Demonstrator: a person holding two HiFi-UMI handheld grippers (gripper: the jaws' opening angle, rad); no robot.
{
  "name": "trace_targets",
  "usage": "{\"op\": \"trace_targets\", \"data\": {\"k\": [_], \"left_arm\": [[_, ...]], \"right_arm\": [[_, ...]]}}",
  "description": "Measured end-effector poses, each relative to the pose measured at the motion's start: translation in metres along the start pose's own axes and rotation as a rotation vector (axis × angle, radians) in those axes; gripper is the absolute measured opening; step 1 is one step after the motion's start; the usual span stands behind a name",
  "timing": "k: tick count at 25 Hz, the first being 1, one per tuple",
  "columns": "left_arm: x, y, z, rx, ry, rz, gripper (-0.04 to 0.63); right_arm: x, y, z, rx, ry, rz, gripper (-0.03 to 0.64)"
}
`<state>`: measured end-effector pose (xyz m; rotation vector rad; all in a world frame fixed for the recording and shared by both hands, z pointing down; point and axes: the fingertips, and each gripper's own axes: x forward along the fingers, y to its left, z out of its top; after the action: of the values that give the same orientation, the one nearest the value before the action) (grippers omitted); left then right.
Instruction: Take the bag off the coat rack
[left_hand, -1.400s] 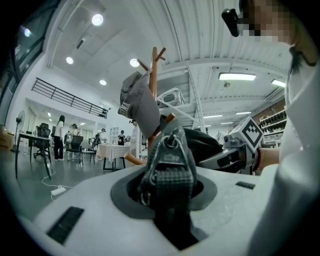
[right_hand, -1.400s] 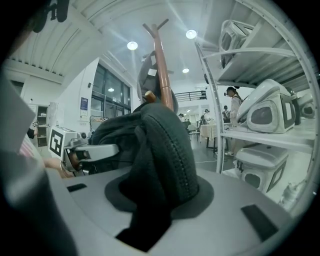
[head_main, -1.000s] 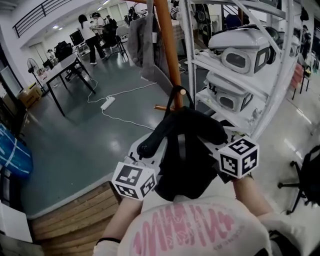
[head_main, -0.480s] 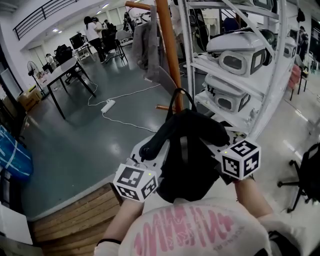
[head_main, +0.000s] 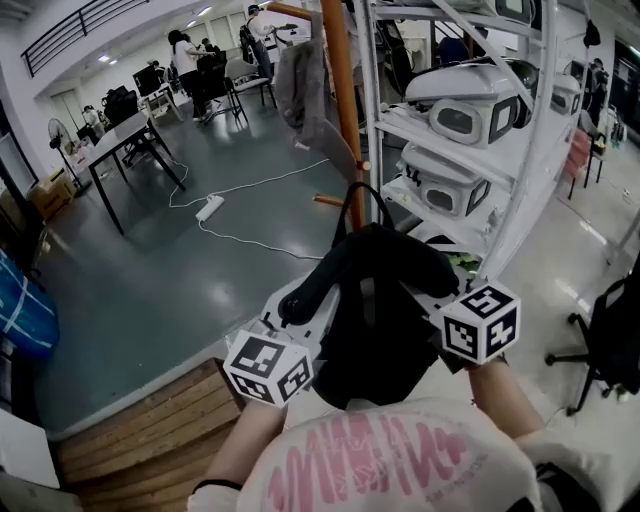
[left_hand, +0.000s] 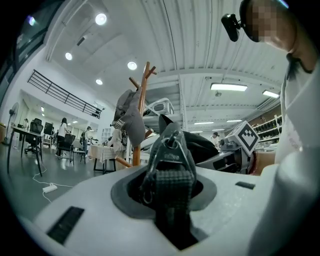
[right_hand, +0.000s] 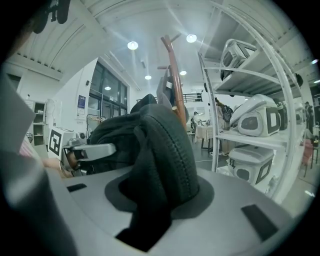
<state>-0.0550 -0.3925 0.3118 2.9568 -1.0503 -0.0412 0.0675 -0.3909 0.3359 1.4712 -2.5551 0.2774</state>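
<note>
Pinching a dark webbing strap with a metal ring, the left gripper has its jaws clamped on one side of the black fabric bag. The right gripper is closed on a thick padded fold on the bag's other side. The bag hangs between the two grippers, close to the person's chest, its thin loop handle upright. Just beyond stands the orange-brown wooden coat rack, with a grey garment hanging on it. The loop overlaps the pole in the head view; contact cannot be told.
</note>
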Motion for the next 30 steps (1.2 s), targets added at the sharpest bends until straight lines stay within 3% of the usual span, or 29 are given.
{"op": "trace_targets", "data": {"k": [20,30], "left_arm": [[-0.116,-0.081,-0.016,-0.049,0.031,-0.022,0.103],[-0.128,-0.111,-0.023,-0.055,0.027,-0.013,0.101]], "right_arm": [[-0.096,0.102,-0.052,0.051,0.053,-0.029,0.135],[-0.124,0.109,-0.070,0.068,0.040,-0.029,0.137]]}}
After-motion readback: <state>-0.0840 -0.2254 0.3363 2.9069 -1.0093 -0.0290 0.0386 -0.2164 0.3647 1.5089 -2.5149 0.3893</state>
